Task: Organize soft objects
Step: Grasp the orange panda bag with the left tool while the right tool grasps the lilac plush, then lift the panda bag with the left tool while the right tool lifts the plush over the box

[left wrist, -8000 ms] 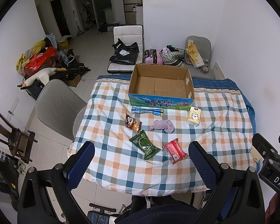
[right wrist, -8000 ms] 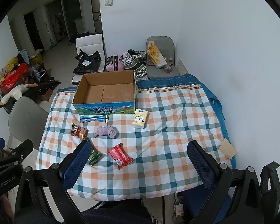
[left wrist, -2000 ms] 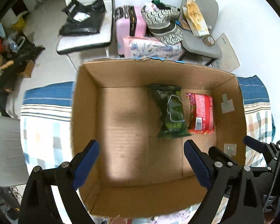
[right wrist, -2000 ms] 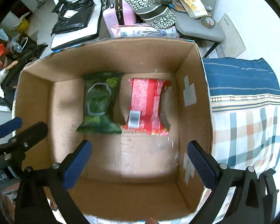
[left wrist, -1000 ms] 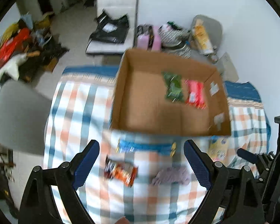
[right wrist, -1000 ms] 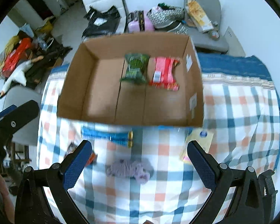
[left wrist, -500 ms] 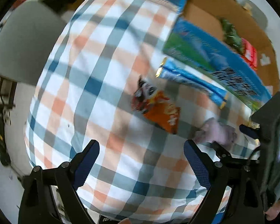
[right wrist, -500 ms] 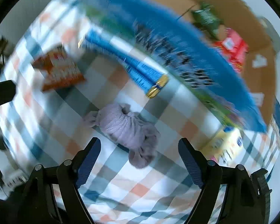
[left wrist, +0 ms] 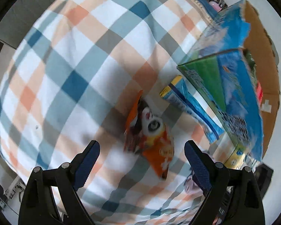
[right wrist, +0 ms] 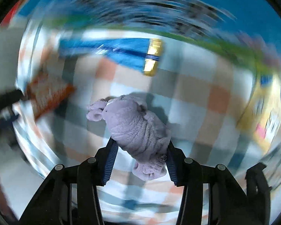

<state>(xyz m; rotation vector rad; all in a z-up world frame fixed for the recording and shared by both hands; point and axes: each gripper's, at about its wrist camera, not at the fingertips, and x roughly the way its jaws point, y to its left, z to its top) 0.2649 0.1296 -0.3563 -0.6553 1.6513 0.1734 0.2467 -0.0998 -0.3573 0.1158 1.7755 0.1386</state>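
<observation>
My right gripper (right wrist: pixel 140 146) is shut on a purple plush toy (right wrist: pixel 133 125), its fingers pressing the toy's sides just above the checked cloth. My left gripper (left wrist: pixel 140 153) is open, low over an orange snack packet (left wrist: pixel 149 136) that lies between its fingers on the cloth. A blue packet with a gold end (left wrist: pixel 189 108) lies beside the cardboard box (left wrist: pixel 252 56); it also shows in the right wrist view (right wrist: pixel 121 52). The box holds a green and a red packet, mostly hidden by its wall.
The checked tablecloth (left wrist: pixel 75 65) covers the table, with its edge at the left and bottom. A yellow tissue pack (right wrist: pixel 262 112) lies right of the plush toy. The box's blue printed wall (right wrist: pixel 140 5) stands just behind the packets. The right wrist view is blurred.
Both grippers came away from the box and dropped to the table. My right gripper closed on the purple plush toy. My left gripper moved down over the orange packet and stayed open.
</observation>
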